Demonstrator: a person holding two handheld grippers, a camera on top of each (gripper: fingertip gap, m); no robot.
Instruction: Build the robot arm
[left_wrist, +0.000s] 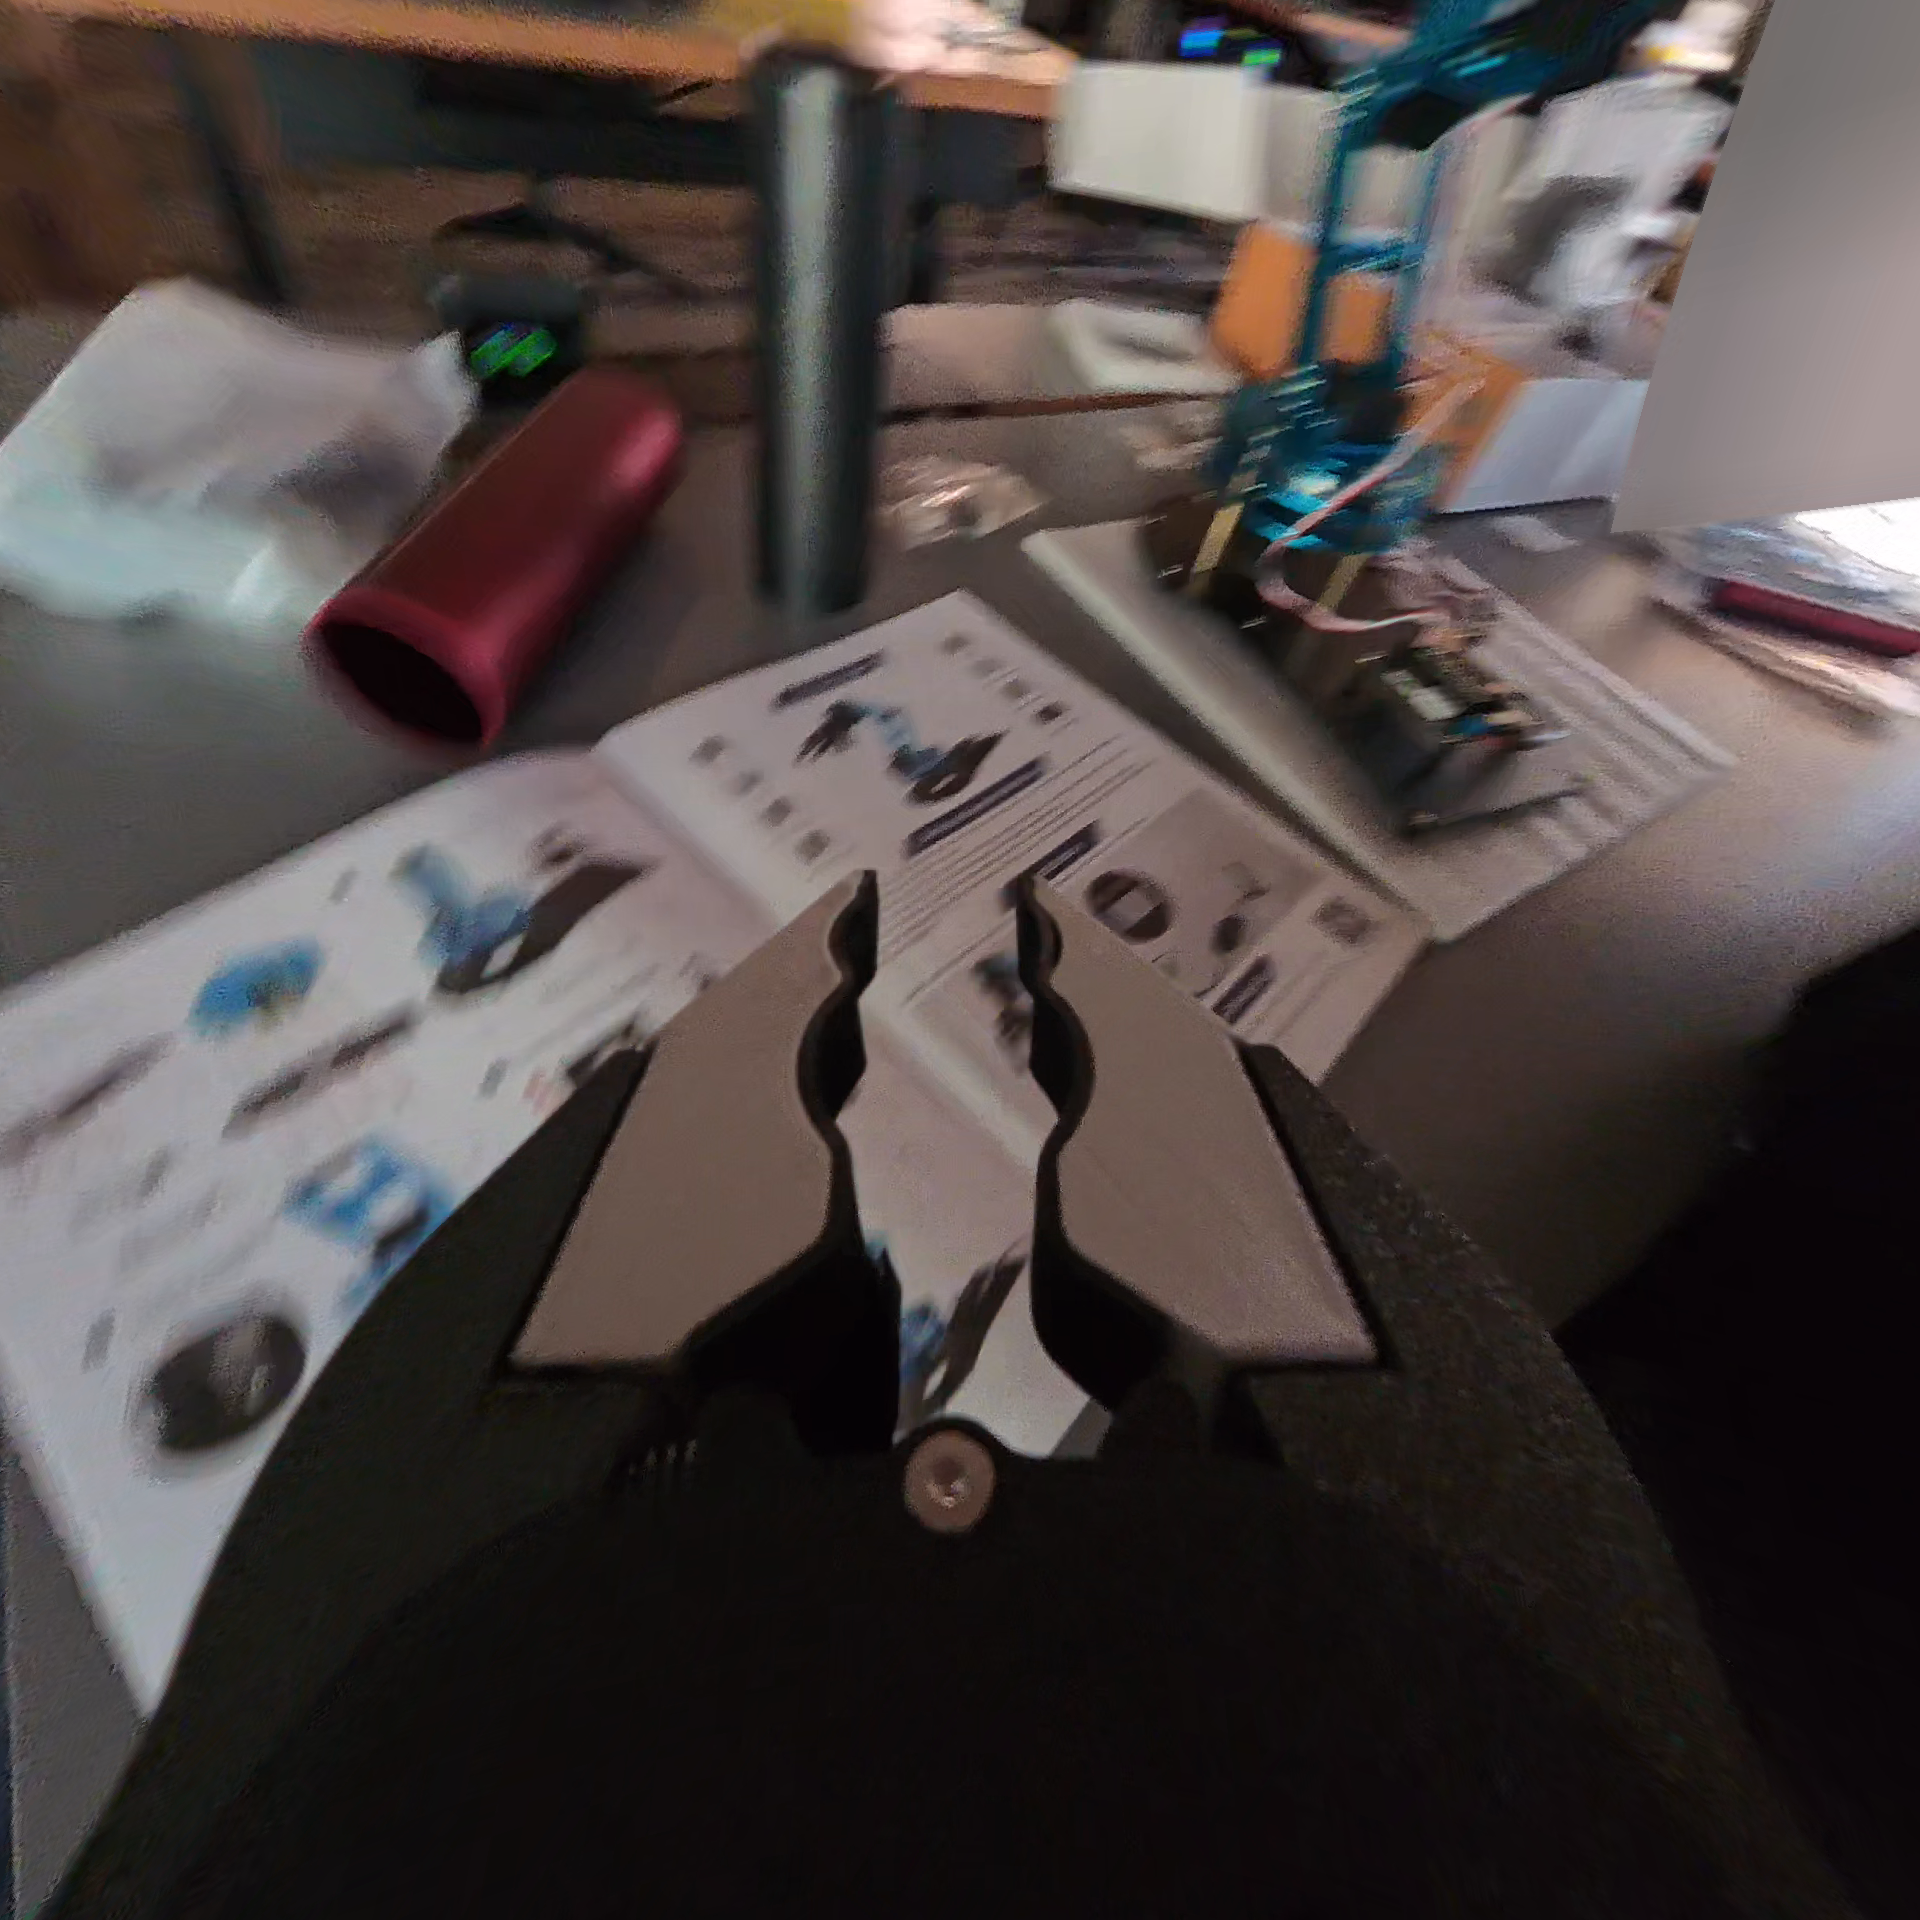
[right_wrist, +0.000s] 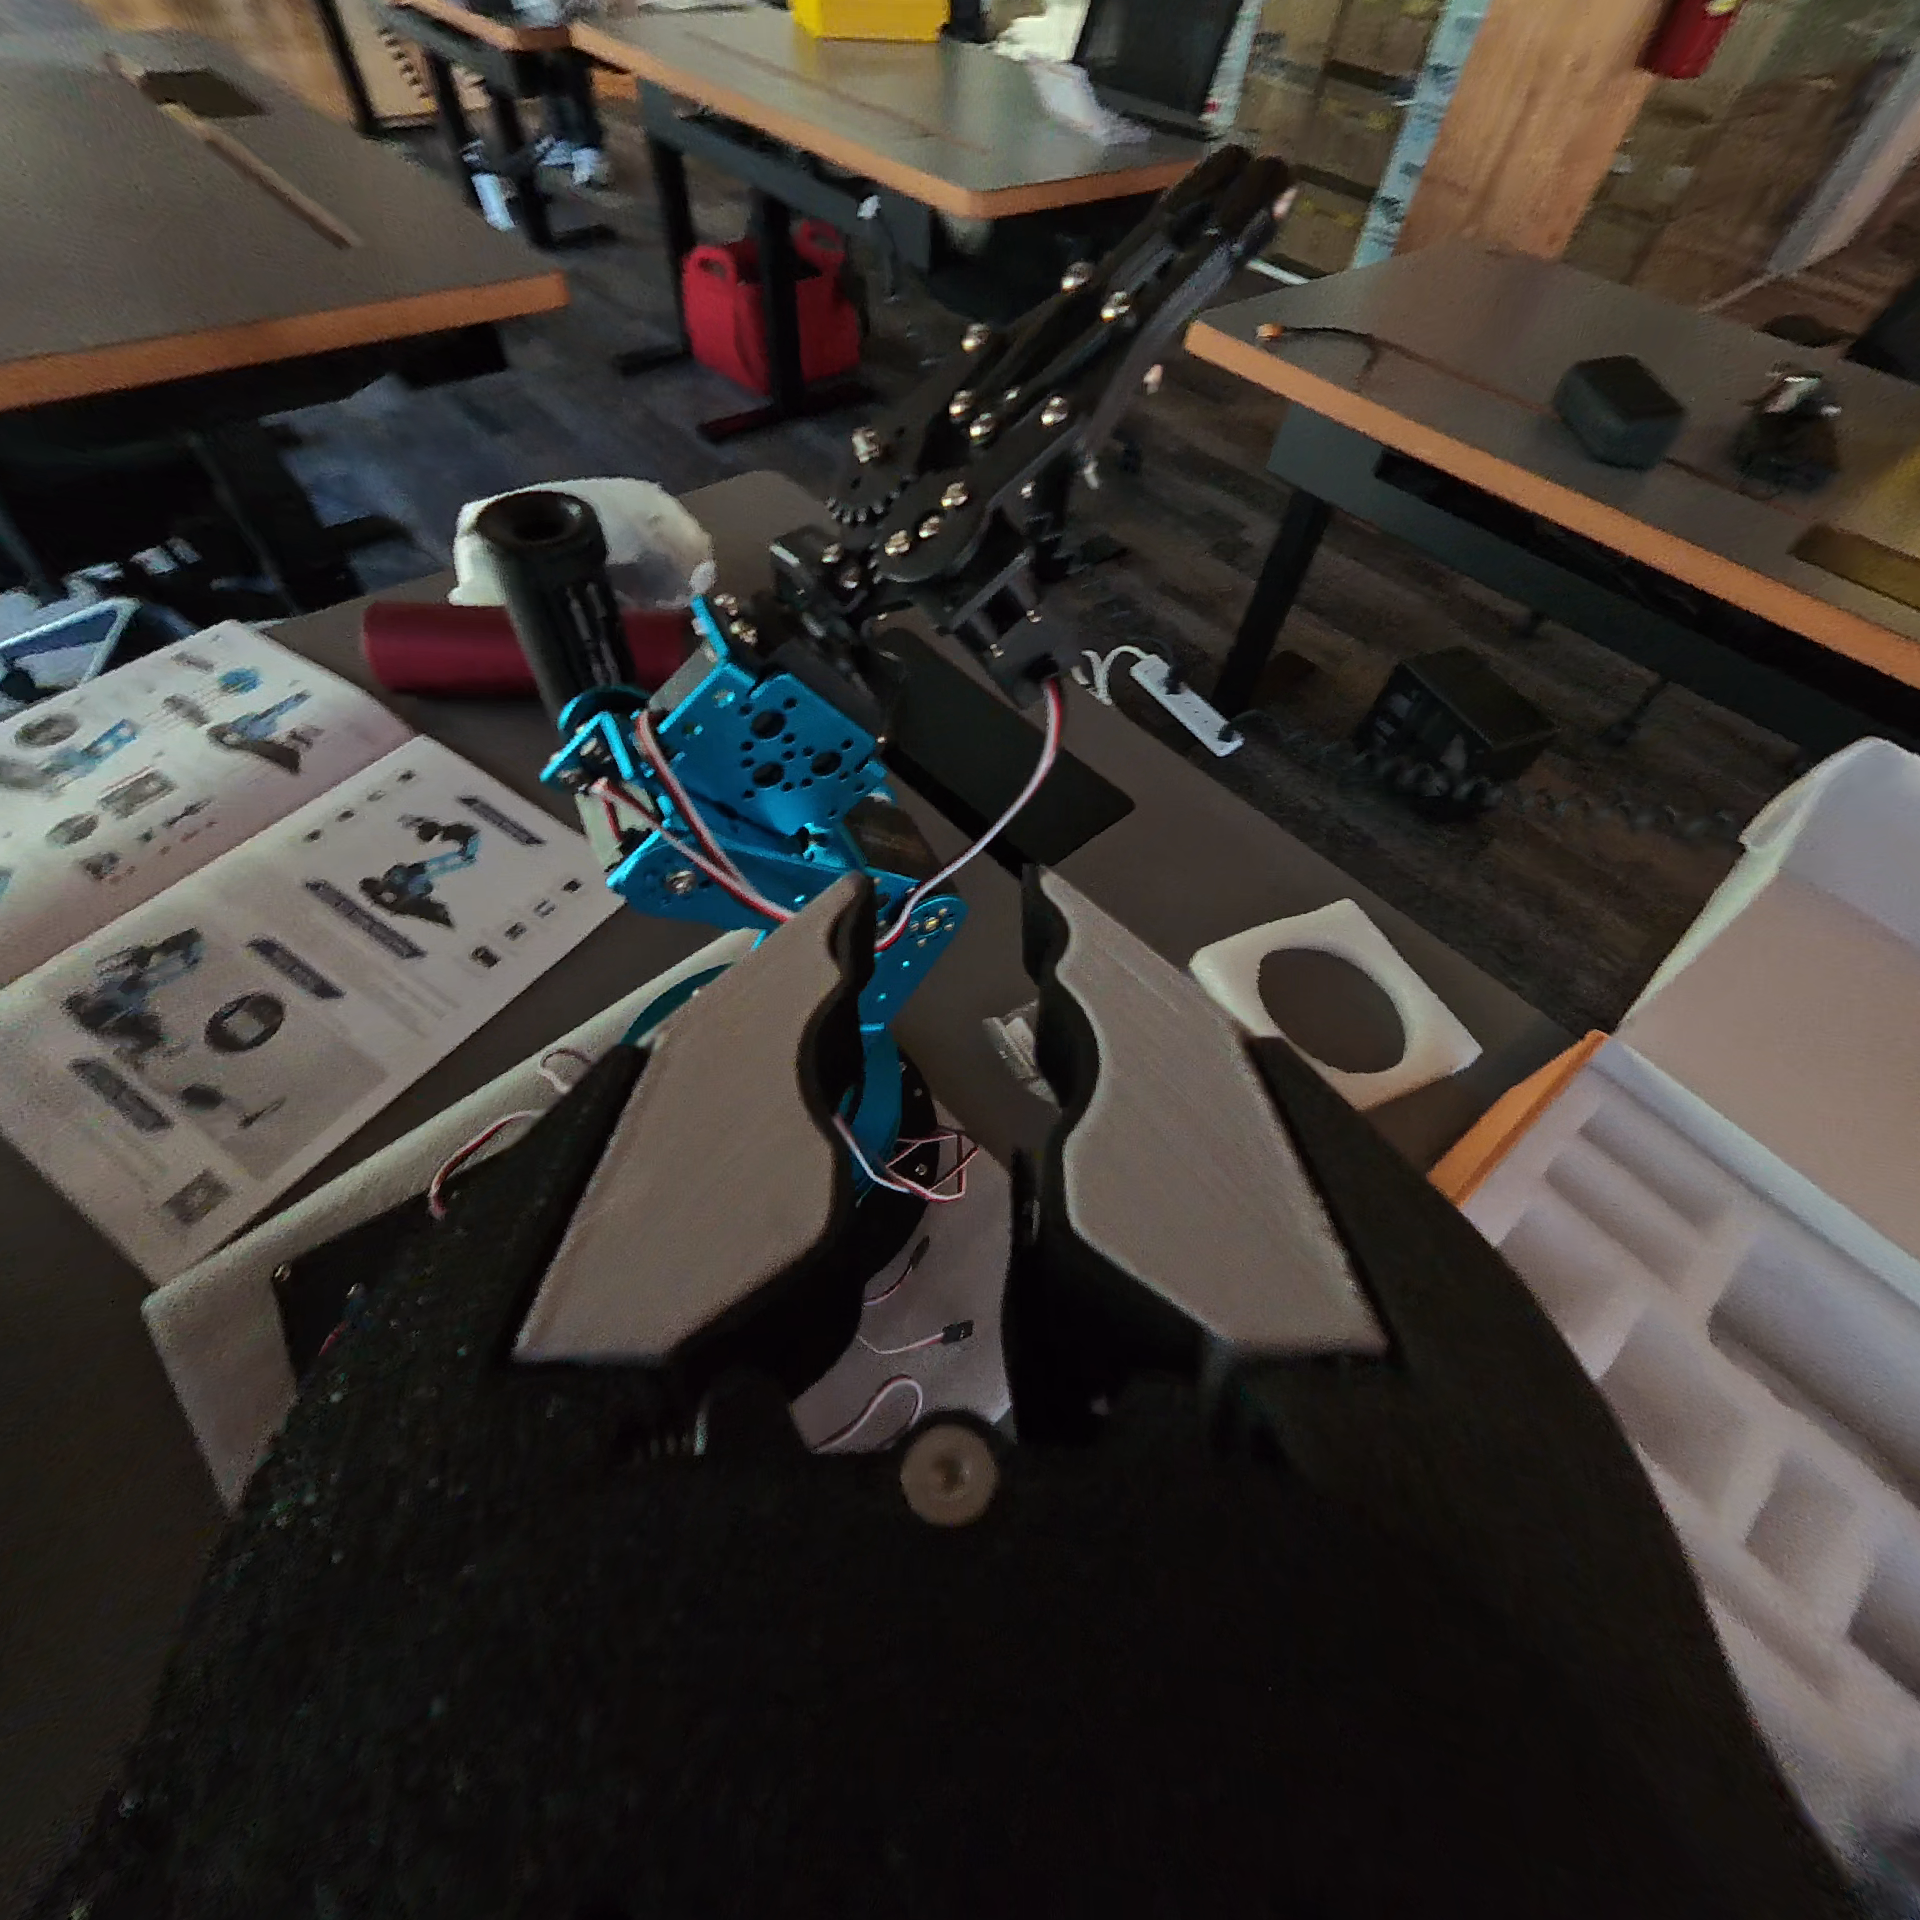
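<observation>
Just beyond right tool, blue robot arm.

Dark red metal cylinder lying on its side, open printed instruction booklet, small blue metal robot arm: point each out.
dark red metal cylinder (left_wrist: 509, 551), left wrist view, mid side wall.
open printed instruction booklet (left_wrist: 343, 1049), left wrist view, left page.
small blue metal robot arm (right_wrist: 774, 753), right wrist view, perforated blue bracket.

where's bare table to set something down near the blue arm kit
Bare dark tabletop lies left of the maroon tube, above the open manual. Another strip runs between the blue arm kit and the white foam ring. Crowded around the kit's wired base.
</observation>
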